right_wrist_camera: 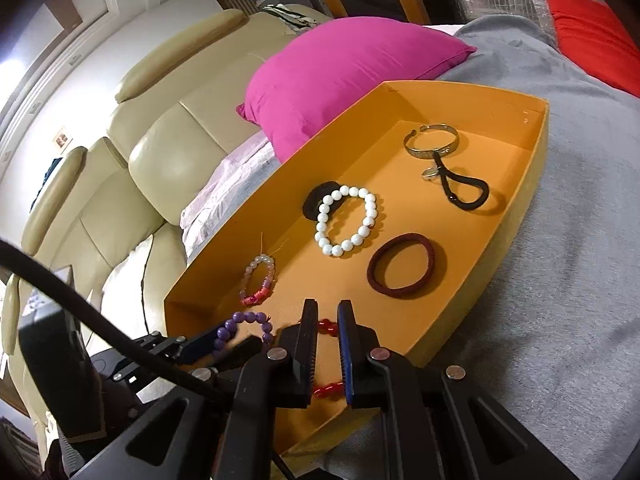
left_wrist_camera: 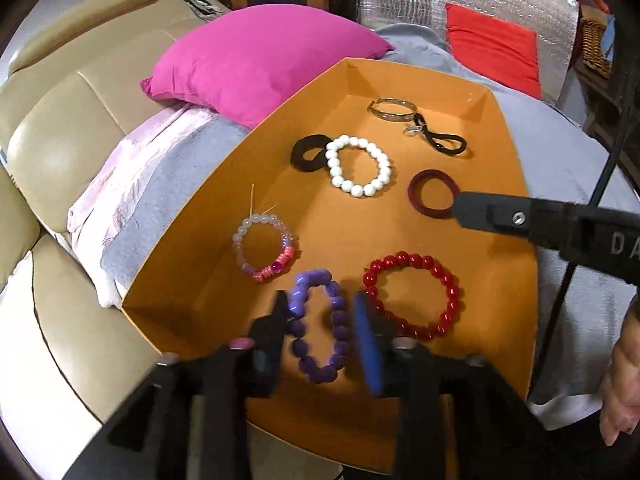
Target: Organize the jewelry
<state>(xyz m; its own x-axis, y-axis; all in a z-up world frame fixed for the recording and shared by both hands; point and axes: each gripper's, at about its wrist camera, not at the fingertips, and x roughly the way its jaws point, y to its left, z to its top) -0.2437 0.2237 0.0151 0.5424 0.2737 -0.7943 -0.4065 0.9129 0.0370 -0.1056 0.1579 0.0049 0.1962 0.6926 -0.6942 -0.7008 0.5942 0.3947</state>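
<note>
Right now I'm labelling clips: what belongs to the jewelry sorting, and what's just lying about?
Job: orange cardboard tray; purple bead bracelet; red bead bracelet; white pearl bracelet; metal bangle.
Lying about: magenta cushion; red cushion; grey blanket.

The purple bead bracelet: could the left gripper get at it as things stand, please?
Probably yes: the left gripper is open, its fingers either side of the purple bead bracelet in the orange tray, with nothing between them.

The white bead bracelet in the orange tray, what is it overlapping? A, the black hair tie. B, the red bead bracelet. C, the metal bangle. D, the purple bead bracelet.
A: the white bead bracelet lies across one edge of the black hair tie, while the other pieces in the orange tray lie apart from it.
</note>
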